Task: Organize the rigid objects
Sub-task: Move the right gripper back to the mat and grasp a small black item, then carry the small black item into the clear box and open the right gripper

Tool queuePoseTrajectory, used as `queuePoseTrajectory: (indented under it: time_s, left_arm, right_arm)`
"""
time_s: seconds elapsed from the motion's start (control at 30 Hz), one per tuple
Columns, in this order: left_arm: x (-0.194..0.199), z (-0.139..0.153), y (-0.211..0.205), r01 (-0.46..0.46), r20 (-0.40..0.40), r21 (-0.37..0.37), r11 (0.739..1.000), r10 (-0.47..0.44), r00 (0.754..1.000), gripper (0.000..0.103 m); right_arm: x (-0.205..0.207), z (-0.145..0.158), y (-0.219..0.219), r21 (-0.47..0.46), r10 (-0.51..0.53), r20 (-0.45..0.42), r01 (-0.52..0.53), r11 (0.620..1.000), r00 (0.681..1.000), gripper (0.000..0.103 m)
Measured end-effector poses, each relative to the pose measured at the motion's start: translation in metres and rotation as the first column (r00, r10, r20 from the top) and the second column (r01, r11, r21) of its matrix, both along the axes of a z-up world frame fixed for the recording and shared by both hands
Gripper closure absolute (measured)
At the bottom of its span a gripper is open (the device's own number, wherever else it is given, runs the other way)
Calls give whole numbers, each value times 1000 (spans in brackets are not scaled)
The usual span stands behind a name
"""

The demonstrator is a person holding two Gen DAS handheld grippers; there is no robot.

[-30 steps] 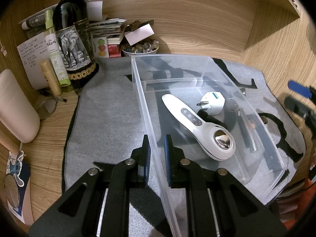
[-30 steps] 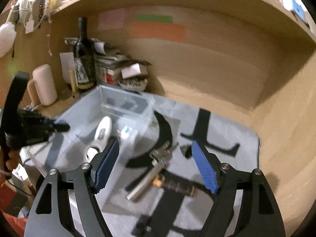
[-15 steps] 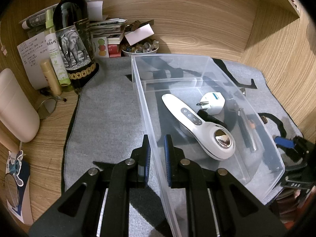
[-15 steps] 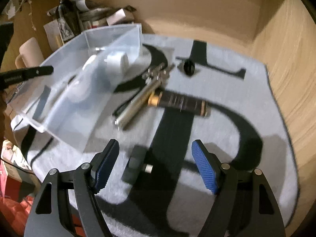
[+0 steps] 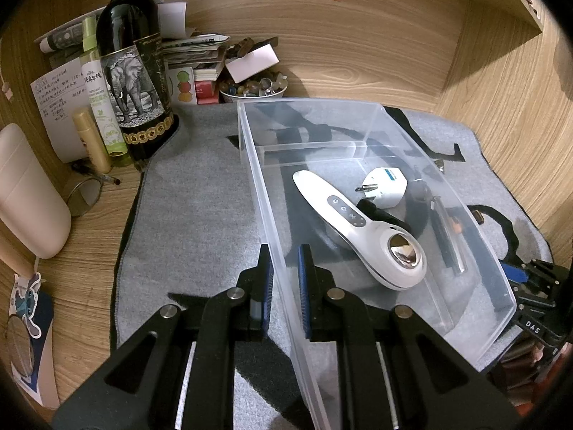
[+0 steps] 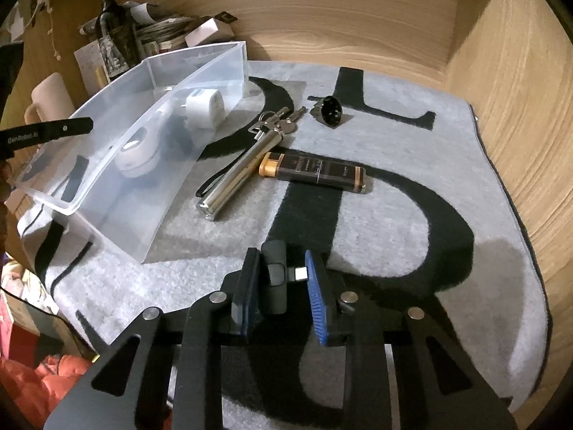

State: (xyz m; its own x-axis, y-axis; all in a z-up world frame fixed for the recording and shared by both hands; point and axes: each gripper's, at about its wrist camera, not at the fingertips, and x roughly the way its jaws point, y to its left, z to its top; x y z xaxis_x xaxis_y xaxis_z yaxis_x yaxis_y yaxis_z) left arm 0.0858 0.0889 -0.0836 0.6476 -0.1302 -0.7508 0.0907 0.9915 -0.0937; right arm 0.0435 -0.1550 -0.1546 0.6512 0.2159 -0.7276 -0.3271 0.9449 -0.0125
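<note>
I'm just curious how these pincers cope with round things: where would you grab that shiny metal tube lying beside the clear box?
Probably across the middle of the metal tube, coming from above, one finger on each long side. It lies flat on the mat, its far end crowded by the keys, and its mid-length looks bare.

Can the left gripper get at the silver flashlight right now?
Probably not. The left gripper is clamped on the clear bin's near wall, and the silver flashlight lies on the mat beyond the bin's far wall, so the bin stands between them.
</note>
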Motion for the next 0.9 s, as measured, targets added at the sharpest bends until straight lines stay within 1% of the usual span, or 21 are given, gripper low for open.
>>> queuePoseTrajectory:
  time_s: [0.2, 0.43, 0.67, 0.9]
  left_arm:
    - [0, 0, 0, -1, 0, 0, 1000, 1, 1000, 90]
    - [-1, 1, 1, 1, 0, -6, 1000, -1, 1000, 90]
    - [-1, 1, -1, -1, 0, -6, 1000, 1, 1000, 90]
    - [-1, 1, -1, -2, 0, -6, 1000, 2, 1000, 90]
  right_arm:
    - [3, 9, 6, -1, 7, 28, -7, 1000, 1000, 80]
    - [10, 34, 14, -4, 25, 110, -25, 1000, 994, 80]
    - [17, 62, 29, -12, 59, 197, -58, 998, 979, 80]
    - [24, 86, 51, -8, 116, 267, -118, 993, 957, 80]
